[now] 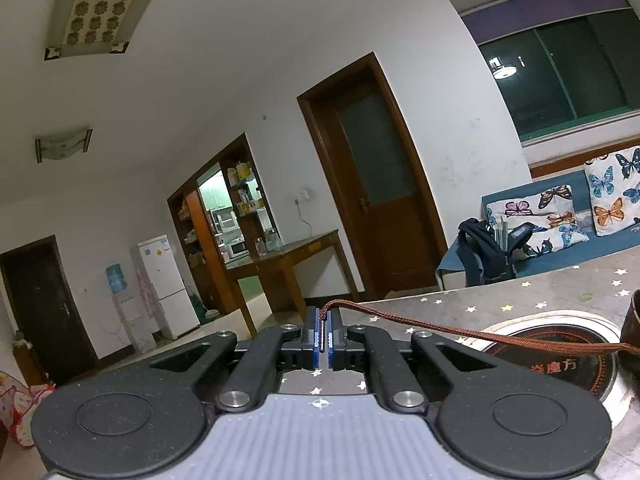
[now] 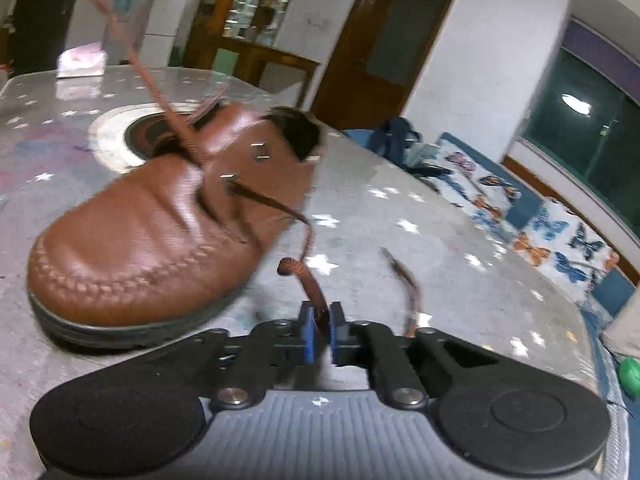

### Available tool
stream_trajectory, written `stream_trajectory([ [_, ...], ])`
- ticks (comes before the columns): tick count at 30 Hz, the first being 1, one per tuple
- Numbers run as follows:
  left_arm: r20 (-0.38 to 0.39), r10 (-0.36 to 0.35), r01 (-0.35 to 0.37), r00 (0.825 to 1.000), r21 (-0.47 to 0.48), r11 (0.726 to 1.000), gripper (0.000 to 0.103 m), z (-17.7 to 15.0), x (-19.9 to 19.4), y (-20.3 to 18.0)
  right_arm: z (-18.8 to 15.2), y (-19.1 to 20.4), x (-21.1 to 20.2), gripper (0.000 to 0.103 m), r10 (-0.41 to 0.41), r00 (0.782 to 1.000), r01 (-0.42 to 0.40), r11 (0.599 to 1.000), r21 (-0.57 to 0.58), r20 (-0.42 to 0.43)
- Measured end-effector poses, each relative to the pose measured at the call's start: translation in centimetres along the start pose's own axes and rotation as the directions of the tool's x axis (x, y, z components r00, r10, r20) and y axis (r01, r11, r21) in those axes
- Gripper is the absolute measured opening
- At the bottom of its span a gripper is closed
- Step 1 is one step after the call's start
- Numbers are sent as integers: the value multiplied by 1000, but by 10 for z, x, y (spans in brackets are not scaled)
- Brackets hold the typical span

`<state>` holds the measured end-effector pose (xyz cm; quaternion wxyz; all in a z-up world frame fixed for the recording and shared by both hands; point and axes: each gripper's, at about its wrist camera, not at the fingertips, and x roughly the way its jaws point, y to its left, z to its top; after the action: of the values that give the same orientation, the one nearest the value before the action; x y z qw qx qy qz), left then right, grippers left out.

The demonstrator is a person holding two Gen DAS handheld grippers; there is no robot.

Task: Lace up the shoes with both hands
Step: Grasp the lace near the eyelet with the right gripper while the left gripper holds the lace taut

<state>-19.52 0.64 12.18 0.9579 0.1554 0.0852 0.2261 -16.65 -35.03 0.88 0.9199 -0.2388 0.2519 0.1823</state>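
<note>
A brown leather shoe [image 2: 152, 232] lies on the star-patterned table, toe toward the camera; only its edge [image 1: 632, 332] shows in the left wrist view. My left gripper [image 1: 324, 322] is shut on one end of the brown lace [image 1: 460, 330], which runs taut to the right toward the shoe. My right gripper [image 2: 320, 320] is shut on the other lace end [image 2: 308, 276], which leaves a metal eyelet [image 2: 230, 184] on the shoe's side. The left-held lace strand [image 2: 136, 56] rises from the shoe to the top left. The lace tip [image 2: 408, 292] sticks out right of the fingers.
The table [image 2: 420, 248] has a round inset hob [image 1: 560, 356] under the shoe's heel. A blue sofa with butterfly cushions [image 2: 540, 232] stands beyond the table's right edge. A pink paper [image 2: 80, 60] lies at the far table edge.
</note>
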Motion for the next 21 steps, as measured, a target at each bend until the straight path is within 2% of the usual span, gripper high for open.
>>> stream_trajectory([
  [4, -16, 9, -9, 1000, -5, 1000, 5, -2, 5, 1, -9, -28, -13, 2, -117, 993, 117, 992, 51, -1],
  [8, -32, 16, -16, 999, -9, 1000, 5, -4, 9, 0, -21, -55, -25, 1, -242, 970, 243, 967, 75, -26],
  [12, -36, 17, -17, 999, -1, 1000, 5, -6, 9, -1, -31, -75, -29, 1, -296, 953, 302, 946, 114, -63],
  [15, -37, 20, -20, 999, 0, 1000, 5, -6, 9, -1, -31, -73, -28, 4, -231, 971, 238, 962, 135, -62],
  [18, -38, 24, -24, 999, 5, 1000, 5, -5, 8, -2, -24, -55, -23, 11, -151, 988, 153, 984, 91, -32],
  [21, -36, 26, -26, 999, 10, 1000, 5, -2, 7, -4, -13, -34, -15, 13, -67, 998, 67, 996, 52, 5],
])
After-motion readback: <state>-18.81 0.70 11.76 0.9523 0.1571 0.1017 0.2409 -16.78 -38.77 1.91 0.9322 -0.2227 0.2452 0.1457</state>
